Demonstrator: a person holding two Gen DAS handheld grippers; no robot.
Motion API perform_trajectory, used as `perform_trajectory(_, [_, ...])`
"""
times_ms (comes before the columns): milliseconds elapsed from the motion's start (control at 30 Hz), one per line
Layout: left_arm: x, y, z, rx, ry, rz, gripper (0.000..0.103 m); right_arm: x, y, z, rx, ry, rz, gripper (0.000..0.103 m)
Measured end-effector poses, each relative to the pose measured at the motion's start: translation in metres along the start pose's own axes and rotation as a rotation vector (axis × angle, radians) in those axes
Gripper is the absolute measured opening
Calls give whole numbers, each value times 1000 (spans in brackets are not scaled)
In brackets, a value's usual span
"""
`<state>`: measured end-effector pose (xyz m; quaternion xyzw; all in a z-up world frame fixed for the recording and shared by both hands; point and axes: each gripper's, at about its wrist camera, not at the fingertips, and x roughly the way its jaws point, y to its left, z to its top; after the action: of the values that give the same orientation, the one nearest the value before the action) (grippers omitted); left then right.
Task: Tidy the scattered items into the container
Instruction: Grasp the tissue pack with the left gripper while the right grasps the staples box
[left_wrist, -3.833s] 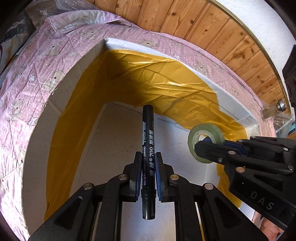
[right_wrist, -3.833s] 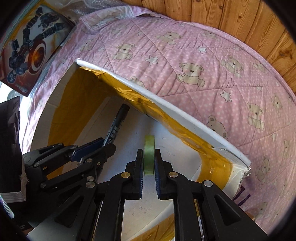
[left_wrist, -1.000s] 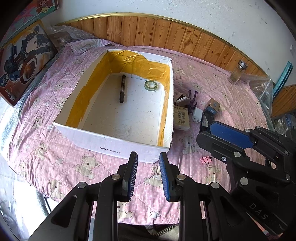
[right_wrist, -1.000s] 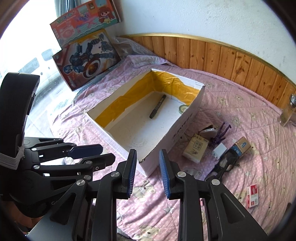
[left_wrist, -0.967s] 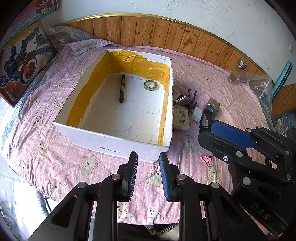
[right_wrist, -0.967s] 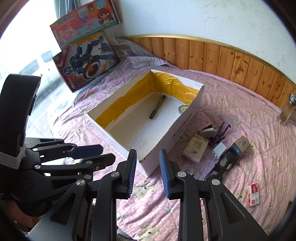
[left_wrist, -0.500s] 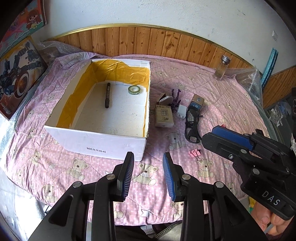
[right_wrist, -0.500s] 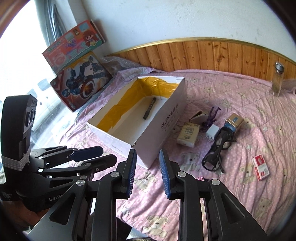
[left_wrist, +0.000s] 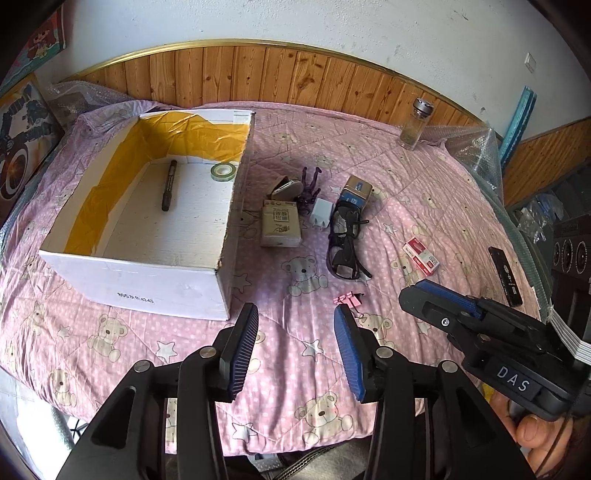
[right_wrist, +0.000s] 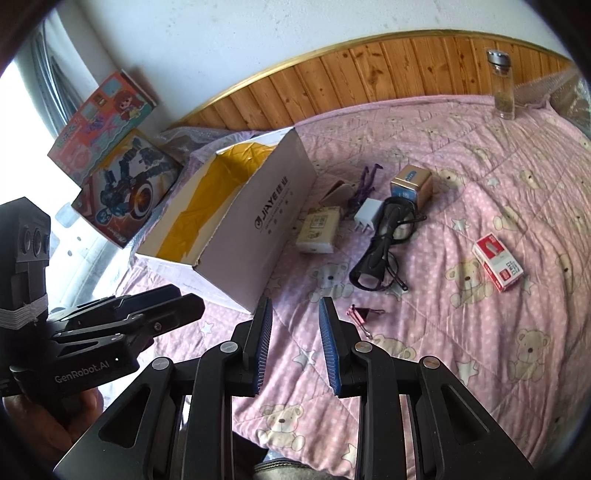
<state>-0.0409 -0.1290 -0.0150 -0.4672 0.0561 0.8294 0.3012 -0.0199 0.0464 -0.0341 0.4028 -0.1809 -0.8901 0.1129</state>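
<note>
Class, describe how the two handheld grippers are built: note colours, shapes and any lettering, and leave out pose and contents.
Both are black plastic linkage frames with silver rivets and two flat jaws faced with ribbed blue pads. The right gripper carries a white "DAS" label. The left gripper is printed "GenRobot.AI"; a boxy black camera module sits behind it, above a white banded strip.
</note>
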Motion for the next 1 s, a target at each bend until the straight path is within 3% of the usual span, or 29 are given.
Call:
perform_trajectory(233, [24,-14,9,-1,19,-16,48,-2,-45,-2,80,-12,-48,28])
perform_trajectory(367, [43,-20,17,-7,34,-27,55,-6,-83,0,140,-25,-100,30])
perform_trajectory(533, [72,-27,28,-2,65,-28,56,-9,-122,7,171,-34,-185,34])
perform_trajectory(1000, [148,-7,62,-57,116,51,64,21,-168,29,49,26,-334,44])
